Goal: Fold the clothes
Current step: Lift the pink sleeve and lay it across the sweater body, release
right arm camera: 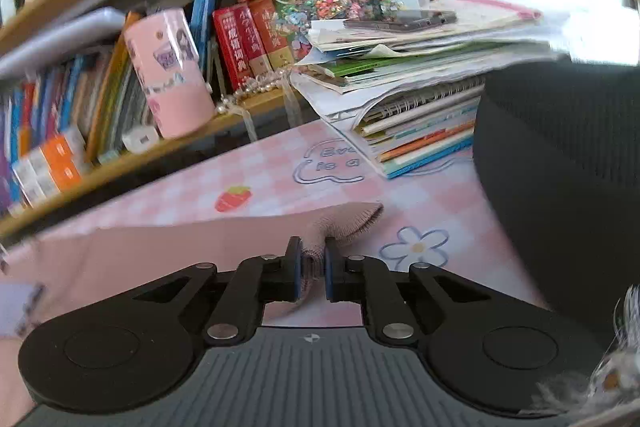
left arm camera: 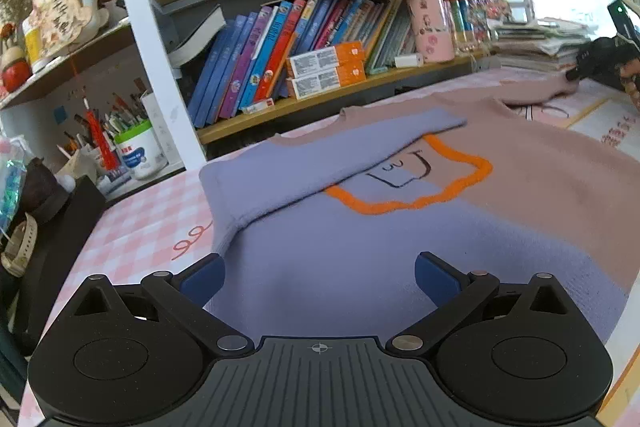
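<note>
Pink-and-lilac sweater (left arm camera: 400, 227), one sleeve folded across; right hand-held gripper (right arm camera: 311, 269) pinches its cuff (right arm camera: 348, 227), left hand-held gripper (left arm camera: 320, 277) spread.

Sweater (left arm camera: 400, 227) hem behind left tongs (left arm camera: 319, 277); bookshelf (right arm camera: 60, 131) motion-blurred in right view.

Bookshelf (left arm camera: 320, 95) behind; paper stack (right arm camera: 420, 99), phone (right arm camera: 400, 19) atop.

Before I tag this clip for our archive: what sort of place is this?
Probably a child's study desk at home: bookshelves packed with colourful books, a pink checked desk mat with strawberry and flower prints, and a stack of notebooks.
</note>
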### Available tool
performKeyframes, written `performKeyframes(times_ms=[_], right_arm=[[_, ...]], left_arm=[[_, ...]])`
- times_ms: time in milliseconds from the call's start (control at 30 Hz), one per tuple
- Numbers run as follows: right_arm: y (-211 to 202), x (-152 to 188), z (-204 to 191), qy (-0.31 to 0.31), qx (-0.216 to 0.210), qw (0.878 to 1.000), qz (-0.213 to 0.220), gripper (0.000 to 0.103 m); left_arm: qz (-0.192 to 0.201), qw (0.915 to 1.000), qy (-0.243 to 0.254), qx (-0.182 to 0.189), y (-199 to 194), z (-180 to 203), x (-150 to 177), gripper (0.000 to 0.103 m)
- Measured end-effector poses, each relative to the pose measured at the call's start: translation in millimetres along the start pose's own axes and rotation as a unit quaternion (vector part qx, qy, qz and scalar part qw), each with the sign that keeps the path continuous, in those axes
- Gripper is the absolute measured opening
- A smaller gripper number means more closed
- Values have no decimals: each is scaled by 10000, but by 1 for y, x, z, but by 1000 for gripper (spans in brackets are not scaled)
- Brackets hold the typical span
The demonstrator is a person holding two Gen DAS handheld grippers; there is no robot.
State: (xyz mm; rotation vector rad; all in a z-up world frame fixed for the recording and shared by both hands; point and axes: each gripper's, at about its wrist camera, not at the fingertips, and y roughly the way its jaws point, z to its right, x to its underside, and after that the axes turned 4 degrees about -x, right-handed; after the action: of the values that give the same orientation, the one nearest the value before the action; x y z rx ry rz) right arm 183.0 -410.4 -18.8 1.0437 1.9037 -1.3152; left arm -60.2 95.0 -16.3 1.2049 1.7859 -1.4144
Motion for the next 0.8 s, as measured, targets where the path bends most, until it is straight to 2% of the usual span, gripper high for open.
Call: performKeyframes(times_ms=[100, 200, 467, 667, 800], right_arm=[[-12, -10, -15, 202, -552, 9982, 120, 10], [-32, -29, -50, 48, -1110, 9933, 330, 9], [-64, -65, -192, -951, -2314, 9666, 563, 10], [-66, -75, -285, -1434, -2891, 9443, 647, 9], [-61, -66, -331, -1585, -3206, 9327, 471, 10]], left_arm=[[26, 9999, -101, -92, -1, -3, 0, 102], [81, 9995, -203, -211, -3, -6, 0, 102], [262, 9992, -281, -119, -7, -9, 1, 102], [483, 9984, -126, -252, -15, -2, 2, 103], [599, 9976, -146, -305, -18, -3, 3, 103]])
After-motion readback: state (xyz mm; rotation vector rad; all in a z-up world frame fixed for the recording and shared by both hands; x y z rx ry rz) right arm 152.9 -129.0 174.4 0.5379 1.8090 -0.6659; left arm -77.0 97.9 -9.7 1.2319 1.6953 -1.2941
